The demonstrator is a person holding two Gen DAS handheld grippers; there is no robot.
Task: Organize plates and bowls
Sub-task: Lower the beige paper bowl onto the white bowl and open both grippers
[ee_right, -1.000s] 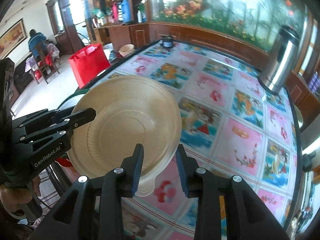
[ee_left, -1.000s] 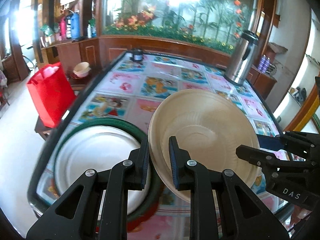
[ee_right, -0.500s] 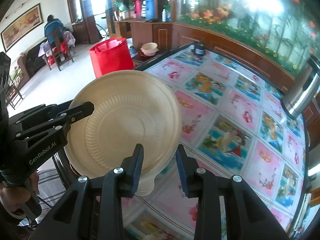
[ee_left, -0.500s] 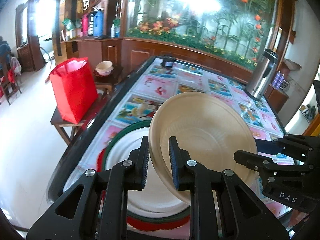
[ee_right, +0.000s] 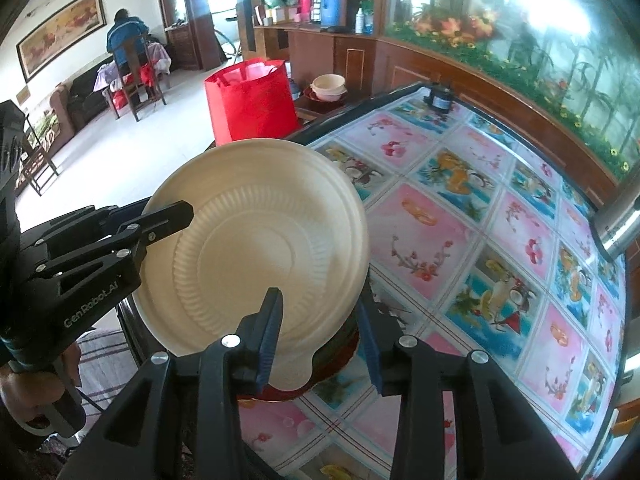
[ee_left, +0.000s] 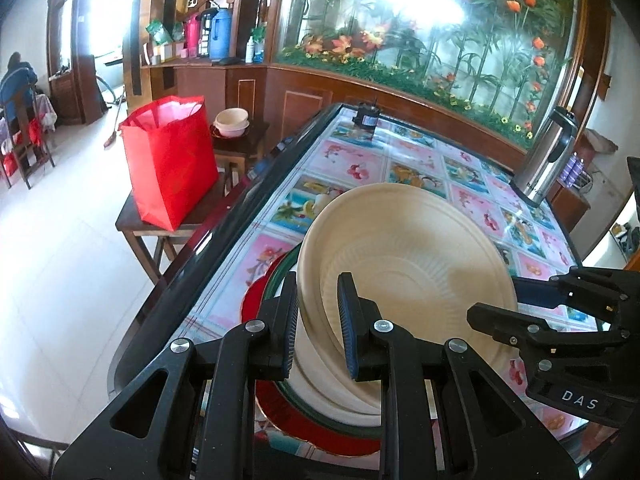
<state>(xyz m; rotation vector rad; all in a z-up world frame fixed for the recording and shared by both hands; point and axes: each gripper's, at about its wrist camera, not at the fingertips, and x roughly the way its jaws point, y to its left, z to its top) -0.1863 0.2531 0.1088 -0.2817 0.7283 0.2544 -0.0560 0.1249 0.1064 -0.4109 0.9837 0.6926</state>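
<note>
Cream bowl (ee_left: pixel 404 264) hung over the stacked plates (ee_left: pixel 320 408), pinched by my left gripper (ee_left: pixel 316 320); right gripper (ee_right: pixel 320 336) was opening around its rim; lowering came next.

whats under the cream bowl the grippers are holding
Below the cream bowl lies a stack on the table: a white plate on a green-rimmed plate on a red plate. The bowl hides most of the stack, so anything at its centre cannot be seen.
</note>
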